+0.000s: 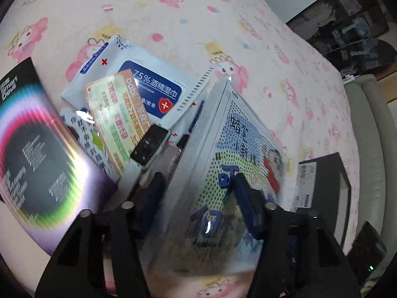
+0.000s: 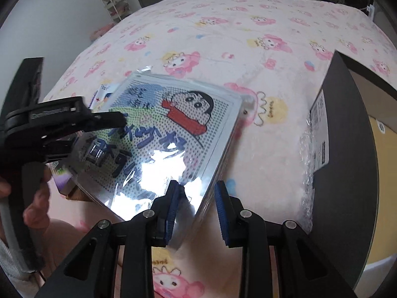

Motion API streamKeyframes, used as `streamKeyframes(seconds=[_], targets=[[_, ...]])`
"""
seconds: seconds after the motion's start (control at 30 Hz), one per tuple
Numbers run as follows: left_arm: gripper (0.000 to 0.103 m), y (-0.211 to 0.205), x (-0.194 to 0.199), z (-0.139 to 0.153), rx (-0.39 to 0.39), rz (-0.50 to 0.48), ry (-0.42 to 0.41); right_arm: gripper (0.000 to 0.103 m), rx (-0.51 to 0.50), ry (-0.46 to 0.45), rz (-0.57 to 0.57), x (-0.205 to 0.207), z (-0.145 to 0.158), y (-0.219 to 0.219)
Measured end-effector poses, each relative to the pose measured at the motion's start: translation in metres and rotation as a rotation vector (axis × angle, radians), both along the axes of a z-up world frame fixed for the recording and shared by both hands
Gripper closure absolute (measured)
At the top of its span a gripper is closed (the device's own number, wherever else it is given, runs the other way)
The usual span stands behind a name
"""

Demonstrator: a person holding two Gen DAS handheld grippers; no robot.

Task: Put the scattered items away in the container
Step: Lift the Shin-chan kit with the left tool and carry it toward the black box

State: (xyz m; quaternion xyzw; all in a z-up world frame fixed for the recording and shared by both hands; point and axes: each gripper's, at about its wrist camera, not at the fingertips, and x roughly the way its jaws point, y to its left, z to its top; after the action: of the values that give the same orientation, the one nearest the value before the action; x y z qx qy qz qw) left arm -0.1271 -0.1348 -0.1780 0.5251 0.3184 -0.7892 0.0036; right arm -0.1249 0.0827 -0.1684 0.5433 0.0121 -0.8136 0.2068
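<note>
Jaws: left gripper (image 1: 196,198) is clamped across the near edge of the cartoon bead-art pack (image 1: 238,164), one blue pad on the printed face, the other behind it; right gripper (image 2: 196,206) stands spread, with the pack's lower corner (image 2: 193,198) sitting between its pads and no visible contact on the right pad. Pack is tilted up off the pink bedspread (image 2: 223,24), centre-left in the right wrist view, centre in the left wrist view. Handling call: reads as a stiff, flat board in glossy clear film with strong glare, so likely slick under the pads; light to moderate weight, but a wide panel held by one edge will lever and swing. Best hold is an edge pinch close to a corner, pads well onto the rim; a second pinch at the opposite corner would stop rotation. Avoid squeezing mid-face, since the pegs may dent. Under and behind it, centre-left of the left wrist view: wet-wipes pack (image 1: 139,87), an orange-green sachet (image 1: 116,114), a small dark device (image 1: 148,146), and a black rainbow-print box (image 1: 37,154) at far left. Soft packs will sag, so grab those mid-body. Dark box (image 2: 347,149) at right edge of the right wrist view looks like the container; its opening is not clear.
</note>
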Motion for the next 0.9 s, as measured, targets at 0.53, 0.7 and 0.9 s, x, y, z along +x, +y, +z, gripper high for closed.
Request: streamKeyframes(seconds=[0.53,0.7,0.9], targets=[[0.045,0.03,0.019,0.011,-0.084,-0.029,0.04,0.04,0.108,0.076,-0.017,0.002,-0.02,0.008],[0.053,0.027,0.019,0.011,-0.106,0.006,0.035,0.038,0.053,0.045,-0.016,-0.004,-0.022,0.012],[0.059,0.015,0.026,0.016,-0.157,0.091,0.041,0.047,-0.186,-0.103,0.03,-0.006,-0.027,0.022]])
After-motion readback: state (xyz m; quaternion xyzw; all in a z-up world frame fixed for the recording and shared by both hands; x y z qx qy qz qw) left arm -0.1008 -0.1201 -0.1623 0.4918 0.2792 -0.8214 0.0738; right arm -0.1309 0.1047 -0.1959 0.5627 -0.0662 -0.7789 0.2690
